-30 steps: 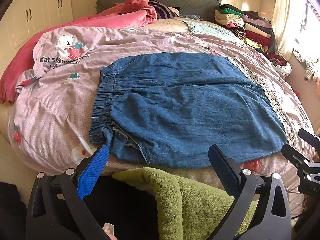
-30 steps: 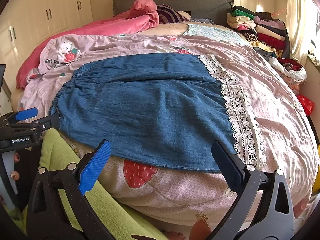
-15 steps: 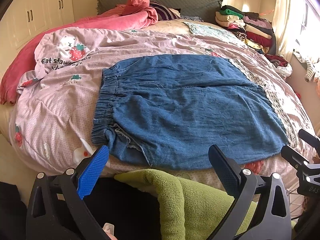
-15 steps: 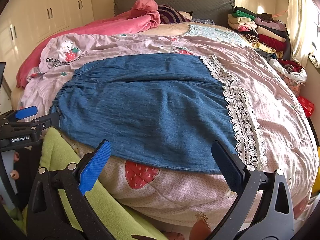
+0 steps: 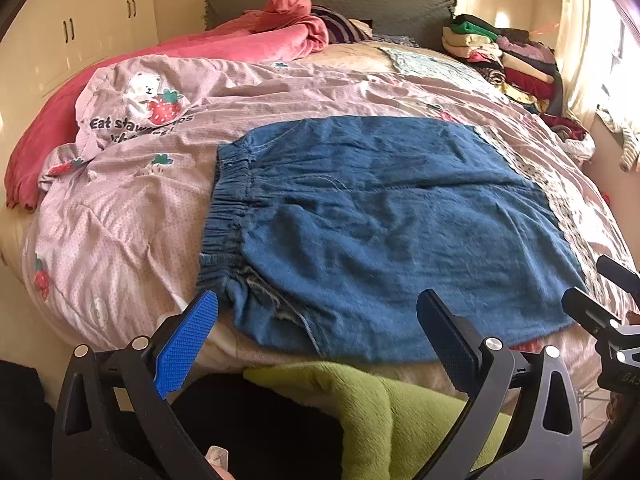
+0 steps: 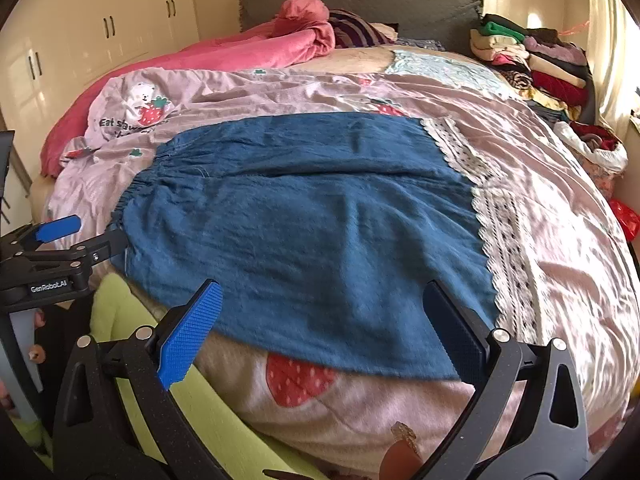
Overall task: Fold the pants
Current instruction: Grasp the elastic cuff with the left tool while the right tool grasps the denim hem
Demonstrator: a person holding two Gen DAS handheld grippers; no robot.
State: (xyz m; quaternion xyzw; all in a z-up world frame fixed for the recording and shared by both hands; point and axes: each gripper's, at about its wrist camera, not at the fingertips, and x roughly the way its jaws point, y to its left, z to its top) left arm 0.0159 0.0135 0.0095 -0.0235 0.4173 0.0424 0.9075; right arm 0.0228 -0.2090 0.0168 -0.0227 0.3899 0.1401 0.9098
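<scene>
Blue denim pants [image 5: 384, 224] lie flat across the pink strawberry quilt [image 5: 120, 216], elastic waistband [image 5: 228, 208] to the left, white lace hems [image 6: 504, 240] to the right. My left gripper [image 5: 320, 332] is open and empty, just short of the pants' near edge by the waistband corner. My right gripper [image 6: 324, 328] is open and empty, over the near edge toward the lace hem; the pants [image 6: 312, 216] fill its view. Each gripper shows at the edge of the other's view.
A green fleece garment [image 5: 372, 412] sits under the grippers at the bed's near edge. A pink blanket [image 5: 224, 44] and grey headboard [image 5: 360, 0] are at the back. A stack of folded clothes [image 5: 504, 52] stands at the back right. White wardrobes [image 6: 92, 36] are on the left.
Both grippers have moved forward toward the pants' near edge; the left has drifted slightly left toward the waistband. Both stay open. The pants have not moved.
</scene>
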